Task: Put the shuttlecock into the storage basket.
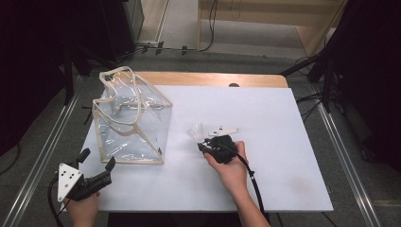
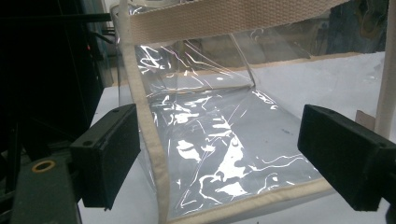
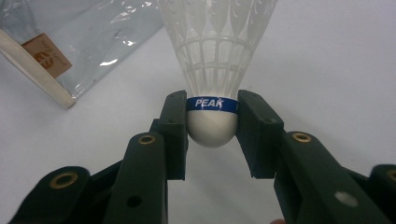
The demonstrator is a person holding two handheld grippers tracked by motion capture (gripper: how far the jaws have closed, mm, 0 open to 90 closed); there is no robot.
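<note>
White board on a wooden table (image 1: 213, 78); dark room, cables and rails on the floor around it.

Clear bag (image 1: 128, 118) with cream webbing trim stands upright at the board's near-left part, mouth up and open, handles slack over the rim. Likely set there as the receptacle: the open top faces up, so something can be lowered in.

Left gripper (image 1: 98, 164) rests just off the bag's near-left corner, jaws spread wide with nothing between the pads; in the left gripper view the bag's trimmed edge (image 2: 148, 140) sits ahead of them. Reads as waiting to steady the bag.

Right gripper (image 3: 212, 123) is at mid-board, right of the bag and apart from it. Its jaws are clamped on the white shuttlecock (image 3: 212, 70), pads pressing both sides of the rounded cork at the blue band. Gripping the cork spares the fragile skirt.

Shuttlecock's long axis runs in line with the jaws: cork toward the hand, skirt flaring away, aimed roughly at the bag (image 3: 70, 42) in the high view.
</note>
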